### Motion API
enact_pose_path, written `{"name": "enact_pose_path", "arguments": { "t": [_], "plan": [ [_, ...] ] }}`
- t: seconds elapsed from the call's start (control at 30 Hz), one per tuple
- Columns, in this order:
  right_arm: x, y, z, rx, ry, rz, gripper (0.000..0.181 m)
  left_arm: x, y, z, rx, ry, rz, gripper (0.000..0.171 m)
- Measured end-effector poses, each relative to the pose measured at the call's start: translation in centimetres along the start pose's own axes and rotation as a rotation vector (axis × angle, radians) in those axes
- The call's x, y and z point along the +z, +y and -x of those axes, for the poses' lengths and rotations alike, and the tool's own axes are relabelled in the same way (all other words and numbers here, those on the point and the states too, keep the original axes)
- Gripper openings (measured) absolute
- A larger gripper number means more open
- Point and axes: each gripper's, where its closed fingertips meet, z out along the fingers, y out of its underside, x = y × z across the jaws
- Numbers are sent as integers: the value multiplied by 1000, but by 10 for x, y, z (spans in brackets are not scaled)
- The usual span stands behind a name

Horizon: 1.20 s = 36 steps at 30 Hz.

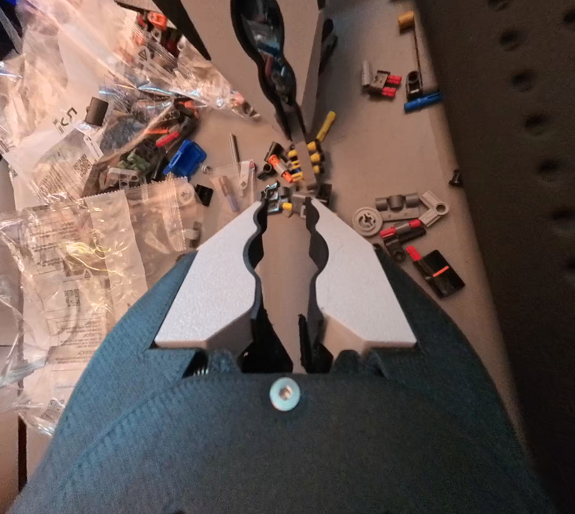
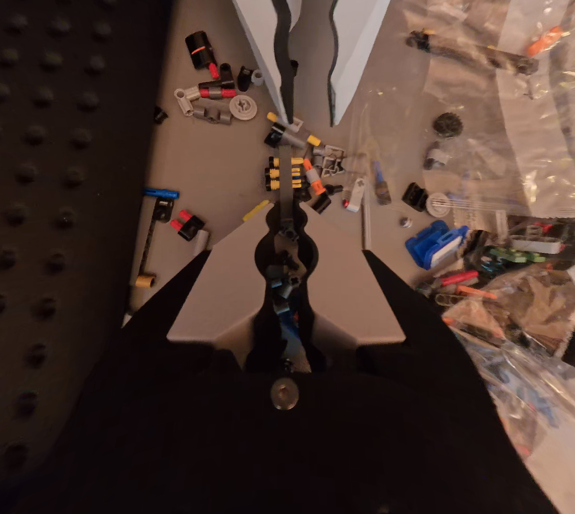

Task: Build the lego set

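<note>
My right gripper (image 2: 287,214) is shut on a Technic assembly: a long grey beam (image 2: 285,181) with yellow and black pins (image 2: 273,175) across it and a grey connector (image 2: 294,138) at its far end. My left gripper (image 1: 284,203) is open, its tips on either side of that far end (image 1: 298,203), just above the table. In the left wrist view the right gripper (image 1: 294,133) comes in from the top, holding the assembly (image 1: 294,161). In the right wrist view the left gripper (image 2: 311,123) comes in from the top, one fingertip (image 2: 289,118) at the connector.
Clear plastic bags of parts (image 1: 77,157) (image 2: 497,63) lie on one side, with a blue piece (image 1: 186,157) (image 2: 432,244) at their edge. A dark studded panel (image 1: 513,157) (image 2: 62,125) borders the other side. Loose parts lie beside it: a grey wheel hub (image 1: 367,219) (image 2: 243,107) and a black cylinder (image 2: 200,49). The left gripper's tips are roughly 5 cm from the right gripper's. The grey wheel hub (image 2: 243,107) lies around 4 cm away from my left fingertips. The left camera catches it too, in the left wrist view (image 1: 364,216).
</note>
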Motion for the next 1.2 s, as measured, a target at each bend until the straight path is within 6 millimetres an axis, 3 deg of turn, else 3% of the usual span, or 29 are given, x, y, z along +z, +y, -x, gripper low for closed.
{"name": "enact_pose_path", "arguments": {
  "t": [0.2, 0.33, 0.43, 0.7, 0.8, 0.93, 1.0, 1.2],
  "plan": [
    [-16, -24, -10, -104, 119, -120, 5, -6, -19, 9, -28, -45, -132, 34],
    [-23, -32, -14, -134, 165, -168, 5, -5, -17, 11, 27, -74, -100, 18],
    [-25, -33, -18, -141, 193, -173, 5, -6, -19, 13, 48, -96, -106, 9],
    [-25, -32, -21, -143, 211, -164, 5, -6, -19, 17, 190, -173, -28, 8],
    [-24, -31, -23, -154, 229, -153, 5, -5, -17, 19, 159, -171, -31, 8],
    [-26, -32, -25, -170, 258, -147, 5, -4, -12, 28, 94, -197, -30, 35],
    [-25, -32, -25, -180, 265, -144, 5, -2, -17, 25, 110, -192, -54, 38],
    [-19, -28, -23, -210, 265, -98, 5, 6, -4, 21, 316, -211, 160, 9]
  ]
}}
